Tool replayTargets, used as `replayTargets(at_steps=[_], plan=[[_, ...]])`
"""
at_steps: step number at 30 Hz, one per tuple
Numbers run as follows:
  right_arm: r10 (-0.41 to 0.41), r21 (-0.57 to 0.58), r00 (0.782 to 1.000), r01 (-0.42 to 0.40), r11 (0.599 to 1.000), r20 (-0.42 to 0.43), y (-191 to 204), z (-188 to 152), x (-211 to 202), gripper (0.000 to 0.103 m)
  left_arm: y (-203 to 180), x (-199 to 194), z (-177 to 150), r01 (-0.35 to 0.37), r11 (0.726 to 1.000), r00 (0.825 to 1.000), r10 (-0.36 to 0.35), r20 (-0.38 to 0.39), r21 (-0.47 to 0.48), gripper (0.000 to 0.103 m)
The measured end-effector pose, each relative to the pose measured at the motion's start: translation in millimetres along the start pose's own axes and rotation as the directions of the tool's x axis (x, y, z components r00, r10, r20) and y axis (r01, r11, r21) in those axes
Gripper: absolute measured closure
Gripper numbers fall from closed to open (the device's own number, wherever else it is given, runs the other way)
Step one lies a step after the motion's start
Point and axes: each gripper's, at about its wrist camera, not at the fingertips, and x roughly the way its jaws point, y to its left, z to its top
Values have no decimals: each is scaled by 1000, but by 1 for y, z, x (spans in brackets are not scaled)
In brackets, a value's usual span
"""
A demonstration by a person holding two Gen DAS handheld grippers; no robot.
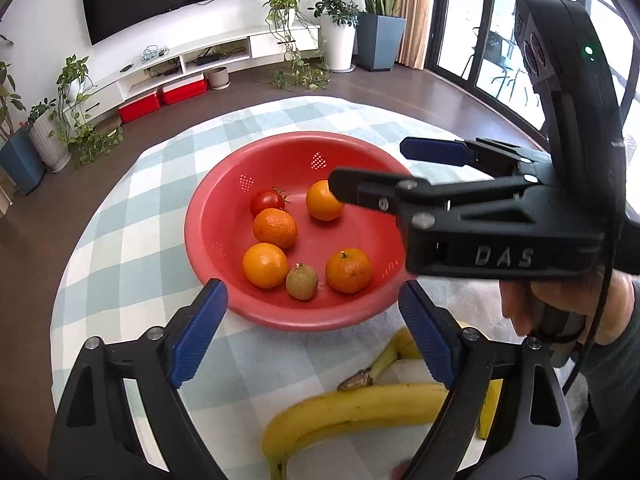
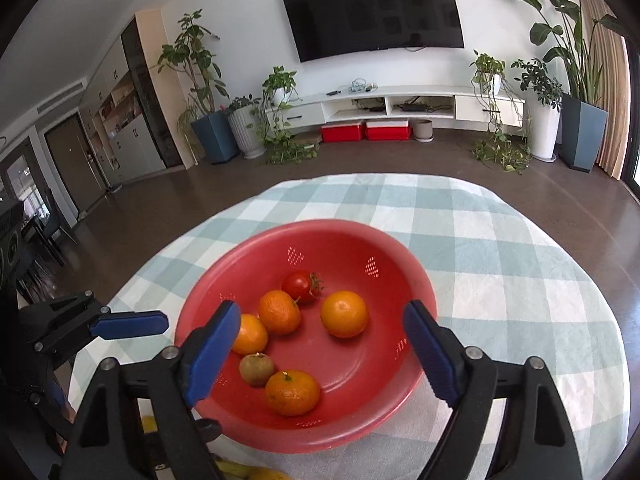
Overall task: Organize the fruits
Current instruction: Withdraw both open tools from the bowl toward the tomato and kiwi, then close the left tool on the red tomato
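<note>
A red colander bowl (image 1: 224,280) (image 2: 412,264) sits on a checked tablecloth. It holds several oranges (image 1: 265,265) (image 2: 344,313), a tomato (image 1: 267,201) (image 2: 301,286) and a kiwi (image 1: 301,281) (image 2: 256,368). Bananas (image 1: 352,412) lie on the cloth in front of the bowl, under my left gripper (image 1: 312,332), which is open and empty just before the bowl's near rim. My right gripper (image 2: 320,344) is open and empty above the bowl; in the left wrist view it (image 1: 368,164) reaches in from the right over the bowl's right side.
The round table with its green and white checked cloth (image 2: 520,280) drops off to a dark floor on all sides. A TV unit, red boxes and potted plants stand far behind. A white item (image 1: 404,368) lies by the bananas.
</note>
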Motion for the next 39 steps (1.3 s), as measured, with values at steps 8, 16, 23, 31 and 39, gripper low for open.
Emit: replayTargets(at_steps=[8, 16, 23, 31, 39], plan=[[-9, 71, 995, 2, 998, 100, -7, -6, -50, 9, -12, -56, -60, 78, 997, 996, -77, 42, -25, 6], [-62, 142, 988, 42, 989, 143, 7, -58, -111, 9, -19, -78, -127, 106, 989, 994, -104, 24, -99, 6], [-112, 214, 983, 79, 974, 145, 21, -125, -157, 11, -45, -78, -150, 152, 988, 988, -152, 13, -15, 6], [-115, 183, 984, 89, 979, 138, 38, -150, -166, 15, -64, -65, -146, 188, 981, 981, -186, -49, 48, 46], [-104, 173, 990, 86, 981, 97, 37, -157, -156, 25, -58, -48, -140, 183, 983, 979, -181, -90, 23, 49]])
